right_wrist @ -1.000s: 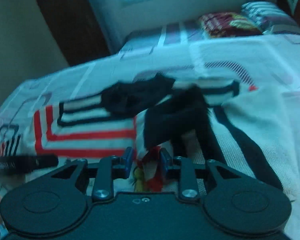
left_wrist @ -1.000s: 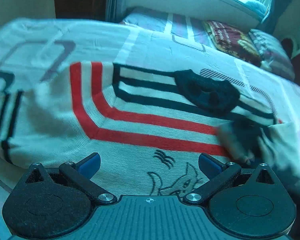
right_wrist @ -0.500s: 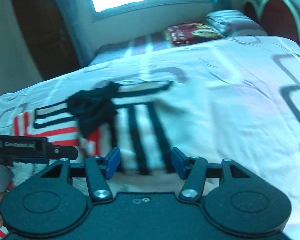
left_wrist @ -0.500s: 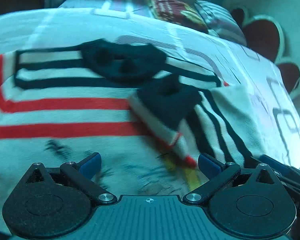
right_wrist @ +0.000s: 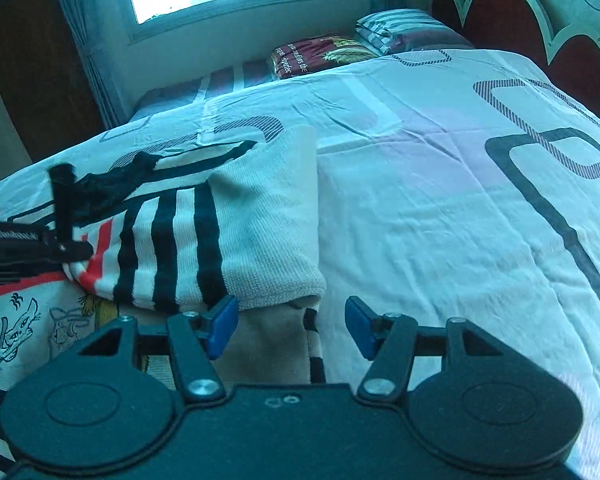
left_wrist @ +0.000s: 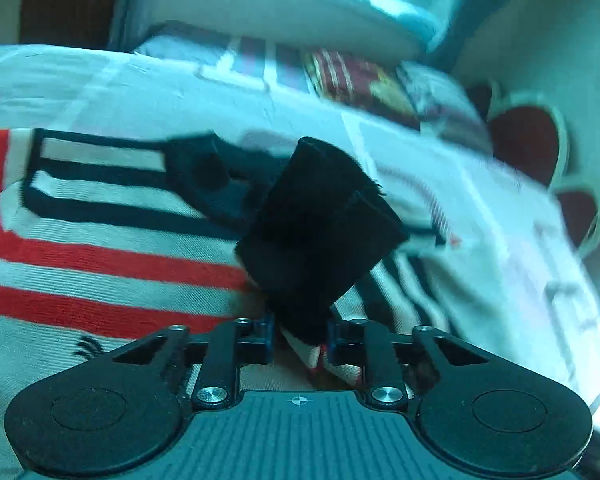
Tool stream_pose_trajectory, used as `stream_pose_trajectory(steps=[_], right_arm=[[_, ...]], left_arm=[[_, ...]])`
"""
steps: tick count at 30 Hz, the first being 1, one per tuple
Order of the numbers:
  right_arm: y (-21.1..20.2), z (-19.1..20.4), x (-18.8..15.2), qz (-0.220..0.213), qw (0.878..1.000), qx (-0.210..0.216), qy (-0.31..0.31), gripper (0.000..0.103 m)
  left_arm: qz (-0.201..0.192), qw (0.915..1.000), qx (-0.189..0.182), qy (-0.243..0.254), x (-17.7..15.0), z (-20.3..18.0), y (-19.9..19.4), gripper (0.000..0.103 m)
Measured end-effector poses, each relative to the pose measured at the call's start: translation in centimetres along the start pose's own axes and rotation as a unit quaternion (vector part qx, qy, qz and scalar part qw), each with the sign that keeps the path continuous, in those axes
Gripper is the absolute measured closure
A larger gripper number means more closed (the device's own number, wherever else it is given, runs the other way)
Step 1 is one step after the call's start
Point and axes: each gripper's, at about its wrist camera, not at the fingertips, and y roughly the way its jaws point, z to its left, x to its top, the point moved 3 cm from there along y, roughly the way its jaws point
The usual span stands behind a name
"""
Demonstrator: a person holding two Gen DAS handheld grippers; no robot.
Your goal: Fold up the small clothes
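From the left wrist we see the left claw point(left_wrist: 300, 340), whose jaws have just been closing, now pinched on the sleeve point(left_wrist: 320, 240) of the sweater point(left_wrist: 100, 260). A second ago these jaws stood wide over flat knit with nothing between them; now the dark cuff rears up in front of the lens, a blunt tube of fuzzy black rib with red-and-cream stripe bunched at the pads. We judge the hand-over done and the sleeve ready to be laid across the body. The sweater lies spread on the bed point(left_wrist: 500, 260), ribbed cream with broad red and black bands, blurred toward the right.

From the right wrist, the right claw point(right_wrist: 290, 326) has just been opening and holds nothing, its blue pads apart over the sweater's near edge. A second ago they gripped that cuff. The folded-in side point(right_wrist: 260, 232) lies as a soft rolled slab, coarse cream knit with black bars, on the smooth printed bedsheet. The left claw shows at the left edge.
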Motion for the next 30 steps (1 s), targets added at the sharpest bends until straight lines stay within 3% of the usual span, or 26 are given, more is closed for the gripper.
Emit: stream_pose_trajectory(steps=[6, 8, 12, 17, 19, 22, 25, 30], right_arm=[[0.8, 1.1, 0.4, 0.002, 1.0, 0.014, -0.001, 0.047], [1.2, 1.7, 0.6, -0.004, 1.0, 0.011, -0.006, 0.058], [1.8, 1.2, 0.8, -0.006, 1.0, -0.01, 0.01, 0.079], [2.7, -0.3, 0.4, 0.018, 0.999, -0.009, 0.032, 0.079], [2.5, -0.4, 0.5, 0.021, 0.999, -0.005, 0.036, 0.079], [0.8, -0.1, 1.4, -0.005, 1.0, -0.001, 0.027, 0.075], [0.6, 0.4, 2.9, -0.022, 1.0, 0.005, 0.017, 0.073], [4.4, 0.5, 5.5, 0.0, 0.999, 0.024, 0.043, 0.069]], left_arm=[[-0.055, 0.9982, -0.003, -0.024, 1.5, 3.6, -3.8, 0.085], [-0.048, 0.9986, 0.01, -0.022, 1.1, 4.7, -3.7, 0.085], [0.001, 0.9984, 0.041, -0.038, -0.8, 7.6, -1.6, 0.084], [-0.006, 0.9978, 0.035, -0.056, -1.3, 8.1, -2.1, 0.084], [-0.014, 0.9963, 0.048, -0.07, -1.5, 8.8, -3.1, 0.084], [-0.046, 0.9921, 0.071, -0.093, -1.4, 10.3, -5.9, 0.084], [-0.062, 0.993, 0.063, -0.078, -0.7, 9.9, -7.1, 0.084], [-0.049, 0.9971, 0.038, -0.045, 1.0, 7.3, -4.5, 0.084]])
